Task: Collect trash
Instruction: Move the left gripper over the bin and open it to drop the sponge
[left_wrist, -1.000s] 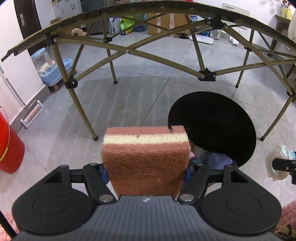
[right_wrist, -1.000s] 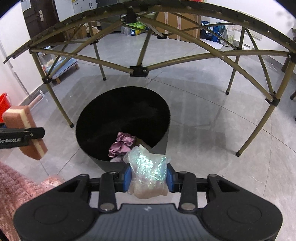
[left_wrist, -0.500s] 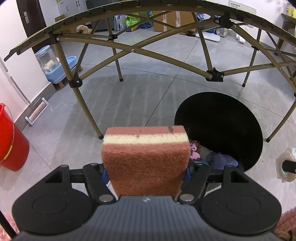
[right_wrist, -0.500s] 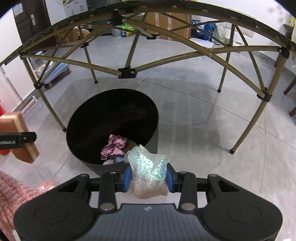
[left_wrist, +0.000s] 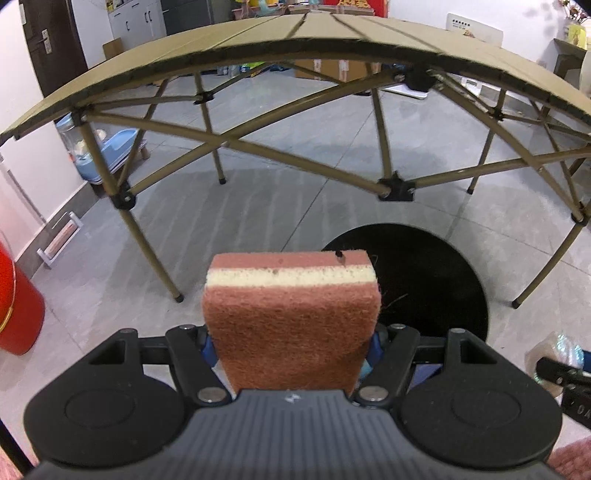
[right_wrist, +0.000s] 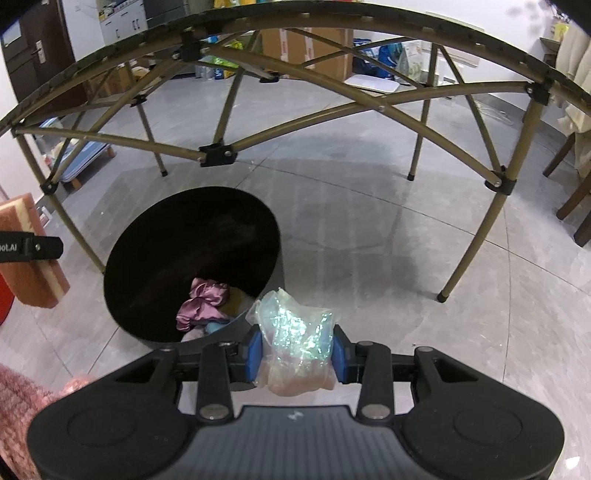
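At lower centre of the left view, the left tongs (left_wrist: 291, 341) are clamping a reddish sponge (left_wrist: 291, 310), black bin (left_wrist: 424, 280) sitting at right. Lower centre on the right view, the right tongs (right_wrist: 295, 352) are gripping a crinkly wrapper (right_wrist: 295, 339) beside the bin's rim.

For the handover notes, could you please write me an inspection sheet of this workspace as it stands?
Surface: grey tiled floor, no loose litter seen.
Job's things: brown-and-cream scouring sponge; crumpled iridescent plastic wrapper; round black bin holding purple cloth.
Clutter: red bucket, blue tray.
Grippers: left gripper fingers clamp the sponge; right gripper fingers clamp the wrapper.
Cables: nothing seen.
Surroundings: tan folding table, cardboard boxes.
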